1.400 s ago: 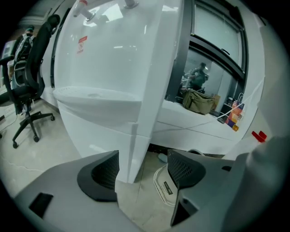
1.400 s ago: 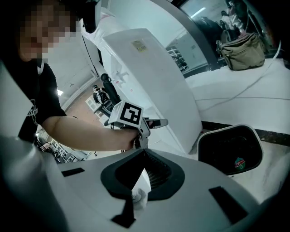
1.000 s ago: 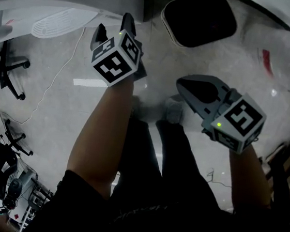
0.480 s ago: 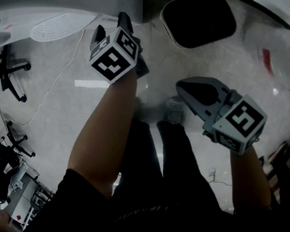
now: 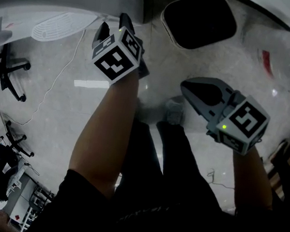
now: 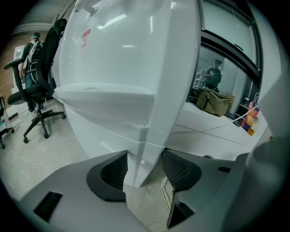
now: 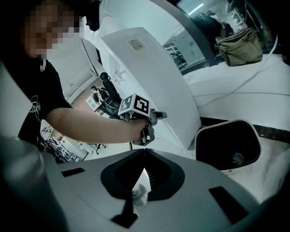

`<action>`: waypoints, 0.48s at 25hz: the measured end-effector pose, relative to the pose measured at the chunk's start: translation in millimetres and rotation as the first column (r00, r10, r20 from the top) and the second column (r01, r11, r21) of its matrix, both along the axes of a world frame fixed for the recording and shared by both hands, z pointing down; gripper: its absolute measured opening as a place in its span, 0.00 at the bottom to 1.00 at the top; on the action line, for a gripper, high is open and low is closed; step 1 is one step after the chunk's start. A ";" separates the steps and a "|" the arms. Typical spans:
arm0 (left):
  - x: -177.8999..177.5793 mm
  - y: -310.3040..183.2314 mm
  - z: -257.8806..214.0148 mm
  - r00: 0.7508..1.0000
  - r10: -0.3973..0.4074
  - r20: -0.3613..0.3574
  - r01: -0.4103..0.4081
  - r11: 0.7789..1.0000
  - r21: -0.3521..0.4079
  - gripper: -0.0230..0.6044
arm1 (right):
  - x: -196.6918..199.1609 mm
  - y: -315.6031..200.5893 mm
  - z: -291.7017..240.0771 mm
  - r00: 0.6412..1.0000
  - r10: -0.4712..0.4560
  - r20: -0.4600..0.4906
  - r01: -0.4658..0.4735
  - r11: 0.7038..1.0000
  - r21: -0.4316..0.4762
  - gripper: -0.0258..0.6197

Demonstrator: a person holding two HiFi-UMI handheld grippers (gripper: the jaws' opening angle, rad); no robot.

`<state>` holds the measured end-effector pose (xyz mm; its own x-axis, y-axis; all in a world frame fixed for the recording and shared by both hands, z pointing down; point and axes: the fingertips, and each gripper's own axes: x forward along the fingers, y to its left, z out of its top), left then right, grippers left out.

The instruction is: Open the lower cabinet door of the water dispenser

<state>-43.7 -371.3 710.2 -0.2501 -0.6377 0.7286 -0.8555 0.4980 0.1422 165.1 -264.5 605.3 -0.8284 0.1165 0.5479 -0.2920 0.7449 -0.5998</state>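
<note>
Left gripper view is showing the left gripper (image 6: 144, 168) reaching up against the white water dispenser (image 6: 122, 54), right at its front corner. Its jaws have just been closing, and the vertical edge of the lower cabinet door (image 6: 138, 156) is sitting between them, with the dark ribbed pads (image 6: 113, 171) pressing in on it from both sides. That door is lying flat against the body, below the ledge that is jutting out across the front. A black office chair (image 6: 38, 86) is standing on the floor off to the left of the dispenser, and an olive bag (image 6: 215, 102) is resting on a ledge behind it.

From the head view, the person is holding the left gripper out ahead with a bare forearm (image 5: 104, 129), while the right gripper (image 5: 186, 86) is hanging well apart from the dispenser, above the person's shoes. Its jaws are closed together with nothing in them, leaving only a thin slit. A white-rimmed bin (image 5: 165, 22) with a dark inside is standing on the floor just beside the dispenser.
</note>
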 end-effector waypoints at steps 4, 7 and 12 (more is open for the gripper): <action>3.4 2.5 1.4 1.000 -0.005 -0.016 0.005 1.000 0.005 0.40 | -0.2 0.8 -0.4 1.000 0.000 -0.001 0.000 1.000 0.008 0.06; 3.7 3.4 1.6 1.000 0.011 -0.011 -0.011 1.000 -0.003 0.40 | 0.0 -3.1 -1.3 1.000 0.015 -0.004 -0.015 1.000 0.018 0.06; 3.4 8.6 2.9 1.000 0.023 -0.006 -0.023 1.000 -0.016 0.40 | 0.6 -4.9 -2.5 0.999 0.034 -0.006 -0.034 0.999 0.022 0.06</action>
<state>-40.3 -362.7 713.1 -0.2313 -0.6312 0.7403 -0.8658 0.4806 0.1393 165.7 -269.4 602.8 -0.8282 0.0762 0.5552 -0.3210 0.7476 -0.5814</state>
